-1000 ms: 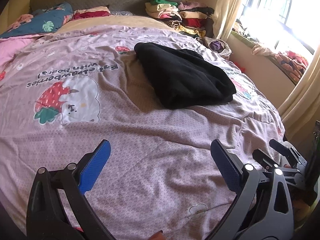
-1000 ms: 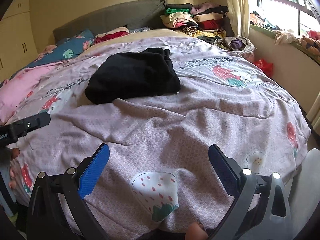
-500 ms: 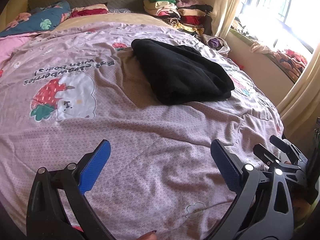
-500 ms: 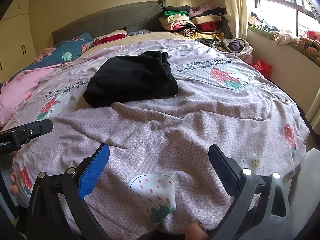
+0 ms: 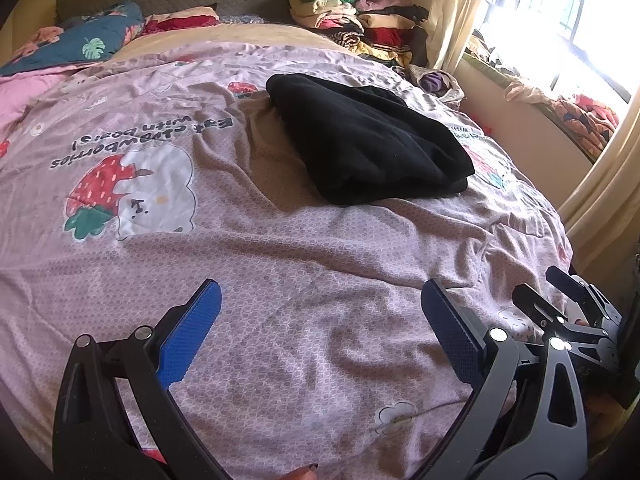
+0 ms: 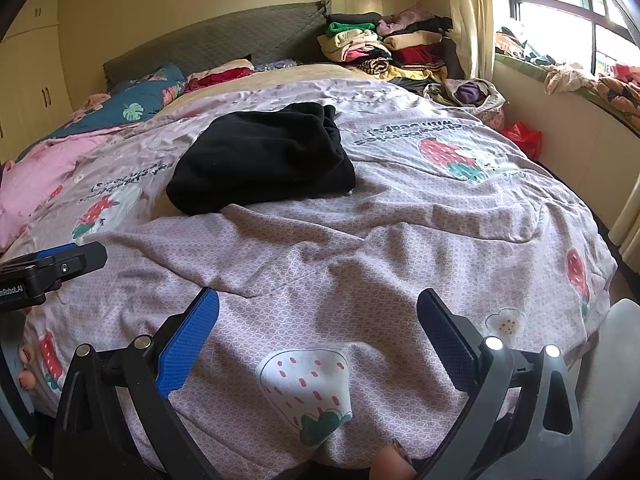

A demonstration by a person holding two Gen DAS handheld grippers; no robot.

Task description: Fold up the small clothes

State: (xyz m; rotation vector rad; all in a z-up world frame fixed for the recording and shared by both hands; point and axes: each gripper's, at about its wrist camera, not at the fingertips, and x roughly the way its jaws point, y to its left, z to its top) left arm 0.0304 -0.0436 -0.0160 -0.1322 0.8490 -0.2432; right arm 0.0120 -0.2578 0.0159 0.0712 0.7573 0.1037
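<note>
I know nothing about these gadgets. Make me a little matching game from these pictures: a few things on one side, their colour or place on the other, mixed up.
Things:
1. folded garment
2. clothes pile
3. leaf-print pillow
4. left gripper

Descriptions:
A. stacked in the bed's far corner, by the curtain
B. blue-padded fingers spread apart, holding nothing
C. black, lying mid-bed on the quilt
D. dark teal, at the headboard

Pairs: 1-C, 2-A, 3-D, 4-B
</note>
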